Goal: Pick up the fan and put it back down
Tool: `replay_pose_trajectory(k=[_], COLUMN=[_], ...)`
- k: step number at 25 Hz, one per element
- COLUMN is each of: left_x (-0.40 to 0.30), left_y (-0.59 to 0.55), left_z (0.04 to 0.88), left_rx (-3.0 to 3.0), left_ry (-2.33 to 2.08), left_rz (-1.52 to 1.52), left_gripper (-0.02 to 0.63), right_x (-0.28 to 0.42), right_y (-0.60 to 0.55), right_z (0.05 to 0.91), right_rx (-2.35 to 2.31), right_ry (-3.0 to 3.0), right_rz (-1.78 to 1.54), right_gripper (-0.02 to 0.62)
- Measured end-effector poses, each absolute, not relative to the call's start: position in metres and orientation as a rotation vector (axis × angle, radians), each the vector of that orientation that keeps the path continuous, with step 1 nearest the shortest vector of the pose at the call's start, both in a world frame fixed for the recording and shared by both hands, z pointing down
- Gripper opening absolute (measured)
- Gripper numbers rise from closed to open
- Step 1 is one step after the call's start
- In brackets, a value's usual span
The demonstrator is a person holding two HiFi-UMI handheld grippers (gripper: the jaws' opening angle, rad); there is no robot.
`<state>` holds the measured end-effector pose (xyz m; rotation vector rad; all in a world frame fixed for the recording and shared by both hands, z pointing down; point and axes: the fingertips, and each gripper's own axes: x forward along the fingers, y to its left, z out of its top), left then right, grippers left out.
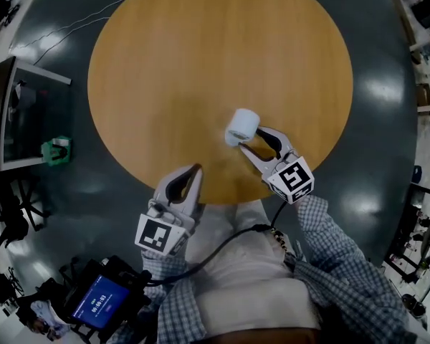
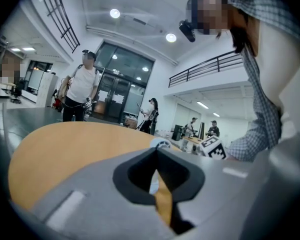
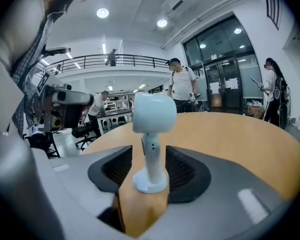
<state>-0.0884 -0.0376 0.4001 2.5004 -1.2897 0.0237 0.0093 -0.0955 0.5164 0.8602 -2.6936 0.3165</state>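
Fan (image 3: pixel 150 136) stands upright (stem vertical) between right gripper's (image 1: pixel 254 139) spread jaws.

Head view: table (image 1: pixel 201 63) is cut by the top edge. The fan (image 1: pixel 241 126) head covers most of its own stem and base. Screen (image 1: pixel 100 301) text is too small to read. Green item (image 1: pixel 56 150) on the floor is too small to tell. Shirt (image 1: pixel 272 285) is cut by the bottom edge.

Right gripper view: right gripper (image 3: pixel 149 154) body hides the table's near edge. Background people are small and blurry.

Left gripper view: left gripper (image 2: pixel 156 151) body hides nearly all of the fan, only the head top shows. The right gripper is hidden except its marker cube (image 2: pixel 212 148).
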Motion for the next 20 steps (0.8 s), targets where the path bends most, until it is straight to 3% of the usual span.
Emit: replay_pose_trajectory(k=[8, 11, 20], left_x=[-0.09, -0.082, -0.09], left_y=[-0.023, -0.023, -0.035], left_z=[0.425, 0.429, 0.419], left_rx=[2.449, 2.443, 2.457], left_ry=[-1.302, -1.303, -1.317], left_rz=[0.124, 0.138, 0.112], left_gripper=[0.002, 0.002, 0.001], right_x=[-0.025, -0.022, -0.02], right_y=[-0.111, -0.117, -0.118], right_z=[0.504, 0.501, 0.478], right_rx=[0.779, 0.803, 0.849], right_ry=[-2.826, -2.841, -2.861], right_rz=[0.282, 0.289, 0.258], right_gripper=[0.215, 0.152, 0.153])
